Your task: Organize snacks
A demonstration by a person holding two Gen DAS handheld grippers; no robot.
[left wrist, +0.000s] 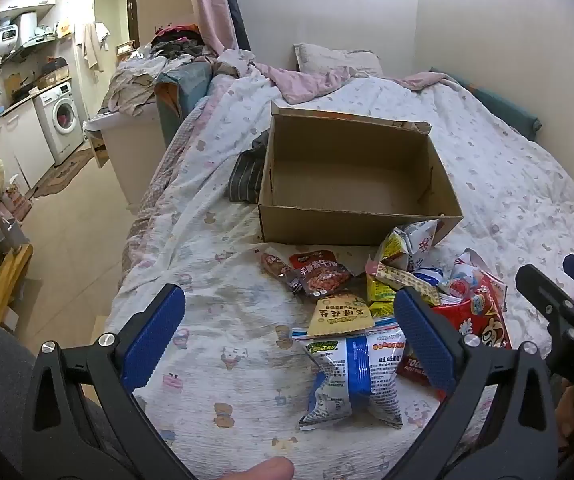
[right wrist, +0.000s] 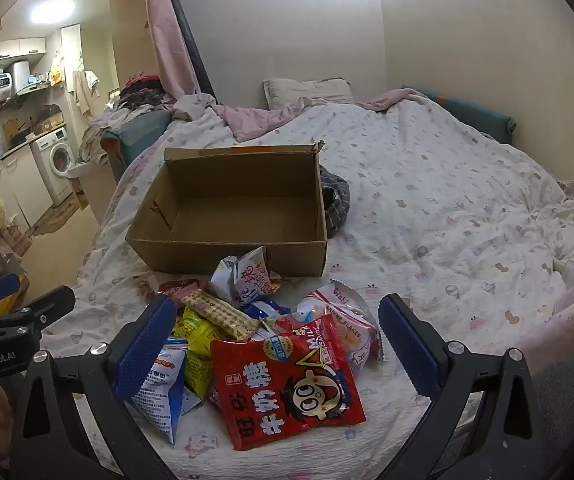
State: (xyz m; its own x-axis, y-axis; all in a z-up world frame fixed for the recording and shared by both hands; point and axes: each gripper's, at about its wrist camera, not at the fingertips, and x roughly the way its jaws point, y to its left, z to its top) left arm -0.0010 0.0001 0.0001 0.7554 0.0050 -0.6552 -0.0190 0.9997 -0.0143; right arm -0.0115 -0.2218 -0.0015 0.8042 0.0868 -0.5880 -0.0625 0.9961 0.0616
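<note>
An open, empty cardboard box (left wrist: 351, 184) (right wrist: 231, 216) sits on the bed. A pile of snack packets lies in front of it: a blue-and-white bag (left wrist: 351, 376) (right wrist: 163, 384), a red milk-candy bag (right wrist: 287, 380) (left wrist: 483, 320), a yellow packet (left wrist: 341, 314), a dark red packet (left wrist: 323, 276), a white crumpled bag (right wrist: 247, 280) and a shrimp flakes bag (right wrist: 347, 316). My left gripper (left wrist: 287, 344) is open above the bed, with the blue-and-white bag near its right finger. My right gripper (right wrist: 275, 348) is open, its jaws either side of the red bag, not touching it.
The bed (right wrist: 447, 216) has a patterned white quilt with a pillow (left wrist: 335, 58) at the far end. A striped dark cloth (left wrist: 247, 172) lies beside the box. The bed's left edge drops to the floor (left wrist: 75, 216); a washing machine (left wrist: 61, 120) stands beyond.
</note>
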